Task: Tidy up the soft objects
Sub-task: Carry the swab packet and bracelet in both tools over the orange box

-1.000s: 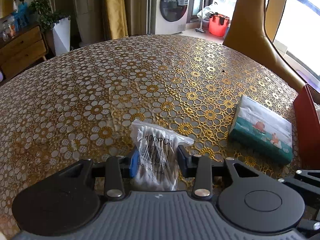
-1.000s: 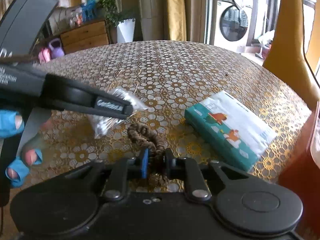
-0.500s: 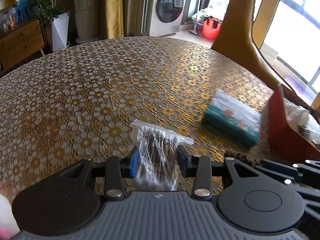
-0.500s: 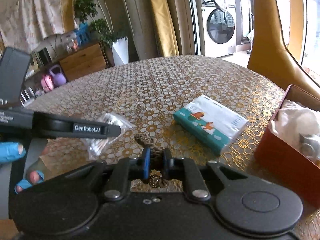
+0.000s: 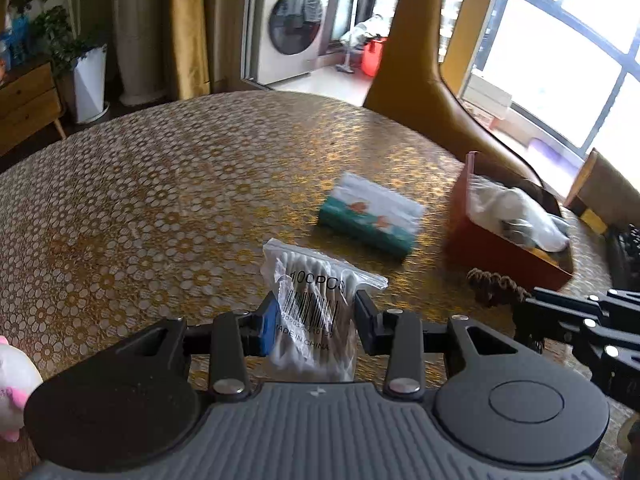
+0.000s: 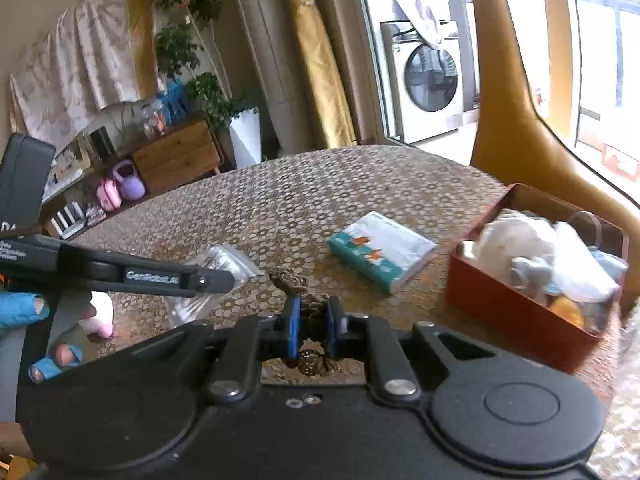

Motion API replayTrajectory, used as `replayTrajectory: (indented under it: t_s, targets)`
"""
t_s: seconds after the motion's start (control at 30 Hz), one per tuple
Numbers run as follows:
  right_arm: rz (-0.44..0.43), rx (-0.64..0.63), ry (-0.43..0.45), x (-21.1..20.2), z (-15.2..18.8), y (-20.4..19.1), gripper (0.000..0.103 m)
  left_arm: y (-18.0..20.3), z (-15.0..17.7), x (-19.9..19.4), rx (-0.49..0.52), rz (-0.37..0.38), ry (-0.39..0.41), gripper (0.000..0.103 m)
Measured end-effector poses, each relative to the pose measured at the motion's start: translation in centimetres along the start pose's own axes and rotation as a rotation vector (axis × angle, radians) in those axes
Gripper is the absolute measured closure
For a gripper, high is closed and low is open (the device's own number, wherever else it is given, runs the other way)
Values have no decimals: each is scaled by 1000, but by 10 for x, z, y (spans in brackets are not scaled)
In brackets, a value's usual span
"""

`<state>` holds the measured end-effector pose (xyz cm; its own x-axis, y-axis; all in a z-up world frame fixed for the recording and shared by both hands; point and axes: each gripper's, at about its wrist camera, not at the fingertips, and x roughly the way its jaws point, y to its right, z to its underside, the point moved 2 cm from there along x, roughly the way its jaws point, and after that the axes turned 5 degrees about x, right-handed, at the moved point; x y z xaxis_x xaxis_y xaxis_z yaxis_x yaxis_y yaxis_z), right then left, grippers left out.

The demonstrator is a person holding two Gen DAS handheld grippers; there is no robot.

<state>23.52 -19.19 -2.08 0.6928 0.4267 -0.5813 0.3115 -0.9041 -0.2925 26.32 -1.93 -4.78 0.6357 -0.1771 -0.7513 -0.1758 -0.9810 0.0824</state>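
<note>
My left gripper [image 5: 316, 316] is shut on a clear bag of cotton swabs [image 5: 314, 308], held above the table; the bag also shows in the right wrist view [image 6: 208, 280]. My right gripper [image 6: 312, 320] is shut on a brown hair scrunchie [image 6: 300, 284], which also shows in the left wrist view [image 5: 494, 286]. A red box [image 6: 516, 308] at the right holds white cloth and other soft items. A teal and white tissue pack [image 6: 382, 250] lies on the table between the grippers and the box; in the left wrist view it [image 5: 370, 216] lies beyond the bag.
The round table has a gold lace-pattern cloth [image 5: 160, 200]. A pink and white plush toy [image 5: 12, 396] sits at the near left. A yellow chair [image 5: 424, 80] stands behind the box. A washing machine and plants are far behind.
Both grippers have risen and swung right with their loads. The red box has come fully into both views and the table looks farther below.
</note>
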Motion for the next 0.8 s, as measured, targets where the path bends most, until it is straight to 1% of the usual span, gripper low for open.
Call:
replayTrajectory:
  t_s: [0.07, 0.23, 0.43, 0.6, 0.8]
  targets:
    - [26, 12, 7, -11, 0, 8, 90, 12, -2, -8, 16, 10, 13, 65]
    - [52, 60, 46, -39, 1, 34, 90, 45, -6, -22, 55, 54, 36, 65]
    - [81, 113, 103, -65, -1, 68, 90, 97, -13, -28, 138, 114, 53, 65]
    - [121, 154, 141, -81, -6, 101, 90, 138, -19, -24, 198, 156, 64, 65]
    - [165, 195, 175, -84, -16, 141, 90, 176, -28, -4, 243, 188, 40, 65]
